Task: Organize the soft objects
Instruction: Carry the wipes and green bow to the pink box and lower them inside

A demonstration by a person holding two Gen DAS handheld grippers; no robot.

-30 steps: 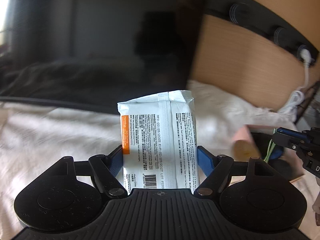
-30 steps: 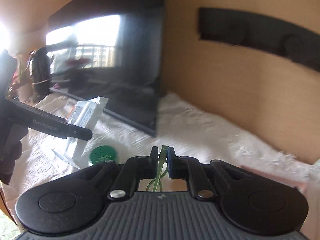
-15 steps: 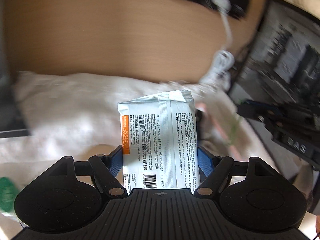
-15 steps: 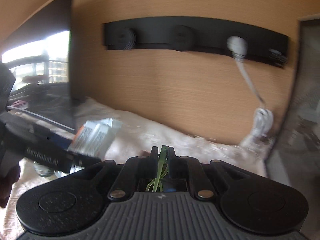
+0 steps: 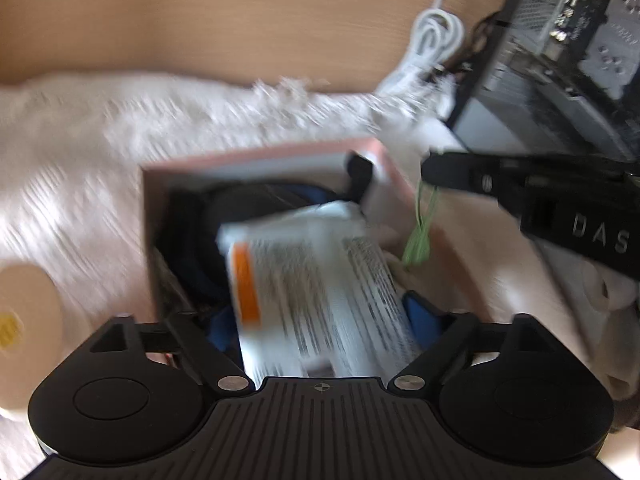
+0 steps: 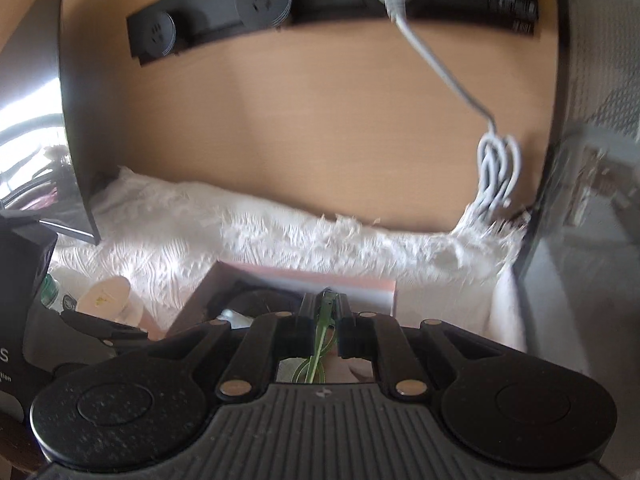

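Left gripper [image 5: 320, 312]: jaws pinching wipes pack [image 5: 316, 292], tilted over pink box [image 5: 264, 156]. Right gripper [image 6: 325, 312]: jaws pressed on green band [image 5: 420, 236]. Advice: lower the pack inside the walls before release.

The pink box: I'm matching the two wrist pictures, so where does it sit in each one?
Left wrist: the pink box fills the centre, open, just beyond the left gripper and its white packet.
Right wrist: its far rim shows low in the centre, right behind the right gripper.
Shared landmark: the coiled white cable against the wooden wall.
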